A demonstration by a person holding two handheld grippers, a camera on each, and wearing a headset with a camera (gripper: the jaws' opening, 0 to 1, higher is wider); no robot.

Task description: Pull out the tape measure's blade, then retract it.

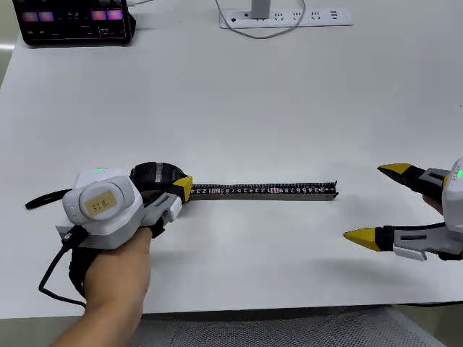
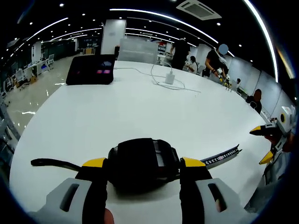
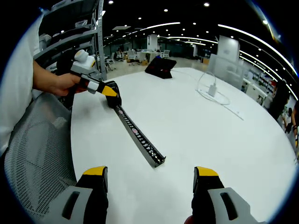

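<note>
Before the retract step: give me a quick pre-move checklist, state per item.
1. Grip: left gripper clamped on the tape measure case: ok.
2. Extension: blade out and lying flat on the table: ok.
3. Release: right gripper open, apart from the blade tip: ok.
4. Return path: nothing lies on or beside the blade between tip and case: ok.
5. Lock on the case released: cannot tell.
</note>
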